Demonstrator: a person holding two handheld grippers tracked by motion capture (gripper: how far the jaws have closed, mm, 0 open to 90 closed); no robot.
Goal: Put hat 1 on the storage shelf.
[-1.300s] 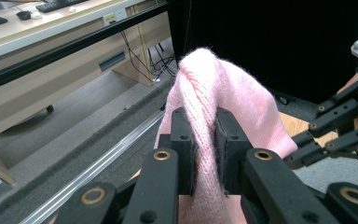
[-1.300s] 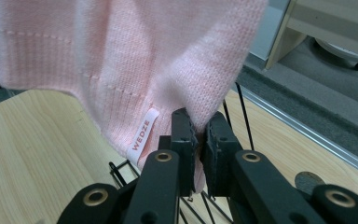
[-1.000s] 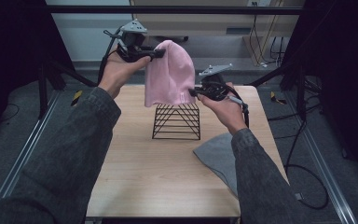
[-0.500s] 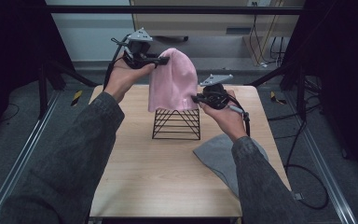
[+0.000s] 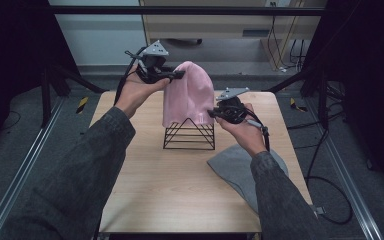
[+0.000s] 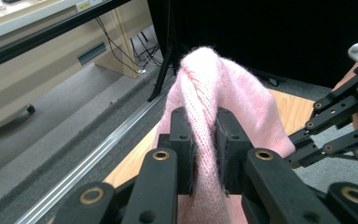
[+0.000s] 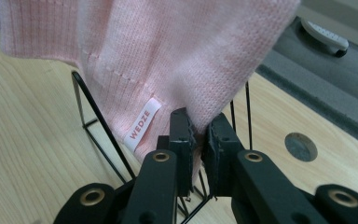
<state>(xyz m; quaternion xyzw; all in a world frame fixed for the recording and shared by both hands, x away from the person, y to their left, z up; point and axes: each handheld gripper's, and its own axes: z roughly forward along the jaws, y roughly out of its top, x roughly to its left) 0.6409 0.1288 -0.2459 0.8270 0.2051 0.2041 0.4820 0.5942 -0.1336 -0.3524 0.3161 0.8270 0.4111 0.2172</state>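
Above the middle of the tabletop point(image 5: 145, 175), a pink knit beanie point(image 5: 187, 97) hangs over a black wire rack point(image 5: 189, 136). High on its crown, the left gripper point(image 5: 177, 75) has its fingers point(image 6: 182, 140) pinching a fold of knit. At the hem beside a white "WEDZE" label point(image 7: 142, 123), the right gripper point(image 5: 214, 113) nips the edge between its fingers point(image 7: 181, 140). Near the right forearm lies a grey cloth point(image 5: 232, 167).

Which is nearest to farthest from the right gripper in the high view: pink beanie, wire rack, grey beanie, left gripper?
1. Pink beanie: the right gripper is shut on its lower edge.
2. Wire rack: just beside and below the gripper, under the pink beanie.
3. Grey beanie: flat on the table toward the person.
4. Left gripper: farthest, at the pink beanie's upper side.
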